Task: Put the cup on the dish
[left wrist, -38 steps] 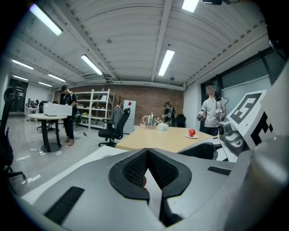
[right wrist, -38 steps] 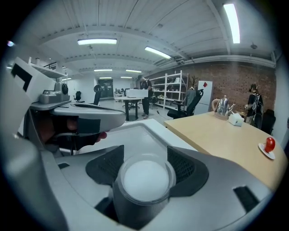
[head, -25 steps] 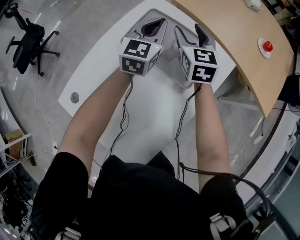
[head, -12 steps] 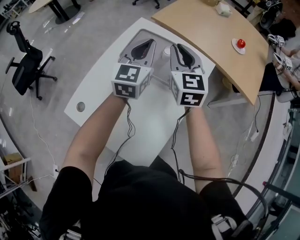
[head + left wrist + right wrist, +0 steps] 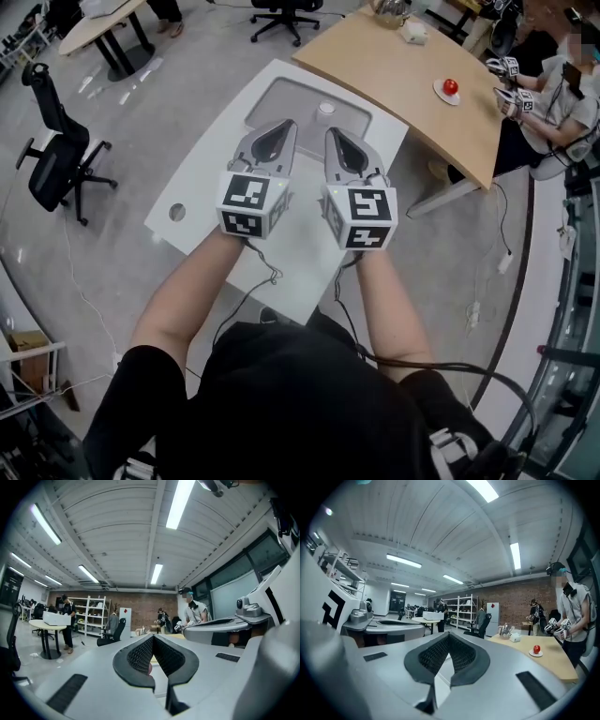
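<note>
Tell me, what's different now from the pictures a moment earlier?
Both the left gripper and right gripper rose and drew back from the mat, uncovering a small white thing, maybe the cup. The right gripper's jaws have just been closing, on nothing. The left stayed shut; the table and mat kept their place.

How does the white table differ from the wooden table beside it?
The white table is white with rounded corners; the wooden table is tan and curved. The white table bears a grey mat and a small white cup; the wooden table bears a red round thing. Both stand side by side.
</note>
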Demonstrator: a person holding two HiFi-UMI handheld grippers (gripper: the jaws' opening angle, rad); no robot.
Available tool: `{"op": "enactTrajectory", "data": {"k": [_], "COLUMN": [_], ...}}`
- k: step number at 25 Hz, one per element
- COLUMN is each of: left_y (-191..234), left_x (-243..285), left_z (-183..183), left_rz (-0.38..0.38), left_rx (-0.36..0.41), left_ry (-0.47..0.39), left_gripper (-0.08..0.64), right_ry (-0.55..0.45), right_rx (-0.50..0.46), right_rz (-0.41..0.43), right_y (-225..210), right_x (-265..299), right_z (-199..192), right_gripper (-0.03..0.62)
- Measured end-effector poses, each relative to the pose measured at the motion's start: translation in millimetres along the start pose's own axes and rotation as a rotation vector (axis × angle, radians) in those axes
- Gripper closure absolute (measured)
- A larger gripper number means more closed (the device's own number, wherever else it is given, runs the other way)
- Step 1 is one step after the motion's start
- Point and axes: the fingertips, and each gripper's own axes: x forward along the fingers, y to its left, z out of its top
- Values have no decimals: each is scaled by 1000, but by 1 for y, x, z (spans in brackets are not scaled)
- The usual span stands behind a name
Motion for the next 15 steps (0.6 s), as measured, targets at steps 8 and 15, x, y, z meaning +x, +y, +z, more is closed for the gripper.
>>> {"op": "enactTrajectory", "data": {"k": [8,15], "left_y": [-54,-94], "left_x": [-99,-165], "left_z": [8,13], "left_rz": [-9,-59], "left_rx": [42,61], "left_ry": [-4,5], "left_gripper": [557,557], "right_ry": [-57,-71], "right_rx": [9,9], "right_rz": [-26,0], "right_y": [40,70], "right_x": [-103,-156], "right_z": [14,19], "right_gripper": [580,580]}}
